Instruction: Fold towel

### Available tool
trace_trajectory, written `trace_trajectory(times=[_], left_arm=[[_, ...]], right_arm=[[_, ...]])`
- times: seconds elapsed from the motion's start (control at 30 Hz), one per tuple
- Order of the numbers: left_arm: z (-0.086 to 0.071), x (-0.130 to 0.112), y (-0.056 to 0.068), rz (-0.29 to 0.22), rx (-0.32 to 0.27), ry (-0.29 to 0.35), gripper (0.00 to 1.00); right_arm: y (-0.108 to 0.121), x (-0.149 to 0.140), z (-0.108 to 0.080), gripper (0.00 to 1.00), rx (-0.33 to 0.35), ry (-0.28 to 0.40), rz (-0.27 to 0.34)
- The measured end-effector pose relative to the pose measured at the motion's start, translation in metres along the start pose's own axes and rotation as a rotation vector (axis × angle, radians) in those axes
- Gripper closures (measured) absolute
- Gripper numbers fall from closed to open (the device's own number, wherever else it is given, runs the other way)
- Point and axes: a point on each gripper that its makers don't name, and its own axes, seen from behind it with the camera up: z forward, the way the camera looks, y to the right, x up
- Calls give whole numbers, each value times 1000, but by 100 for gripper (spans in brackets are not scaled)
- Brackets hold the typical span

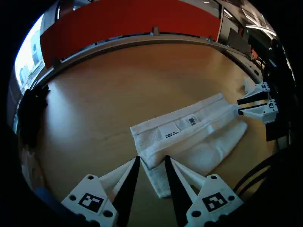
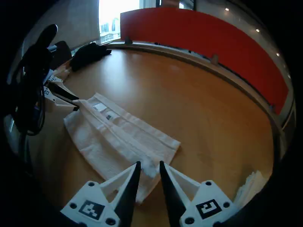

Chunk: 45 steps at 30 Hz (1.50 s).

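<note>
Big wooden table (image 1: pixel 125 87), red divider panel (image 1: pixel 125 22) running along its far edge, bright window (image 2: pixel 117 19) behind that. Some black bundle (image 2: pixel 89 53) sits on the table near the window, can't tell what.

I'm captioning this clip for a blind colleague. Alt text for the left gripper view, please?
A partly folded white towel lies on a wooden table, the left gripper pinching its near end and the right gripper its far end.
</note>
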Motion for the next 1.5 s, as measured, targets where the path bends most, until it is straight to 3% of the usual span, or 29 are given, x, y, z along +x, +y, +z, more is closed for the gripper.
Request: trace_trajectory(times=[0.1, 0.47, 0.7, 0.8, 1.03, 1.27, 1.5], left_arm=[[1, 0, -2, 7, 8, 0, 52], [2, 5, -10, -20, 21, -1, 52], [2, 5, -11, -20, 21, -1, 52], [2, 5, -12, -20, 22, -3, 33], [2, 2, -15, -24, 29, -11, 6], [-1, -2, -15, -54, 26, -20, 6], [-10, -14, -24, -84, 54, -22, 6]], right_arm=[[2, -1, 2, 35, -12, -5, -14], [13, 3, 7, 28, -35, 3, 6], [10, 2, 5, 12, -30, 9, -6], [10, 0, 6, 0, -30, 7, -8], [9, 1, 6, 0, -28, 9, -8], [6, 5, 7, 0, -22, 13, -9], [-1, 9, 11, 0, -6, 15, -14]])
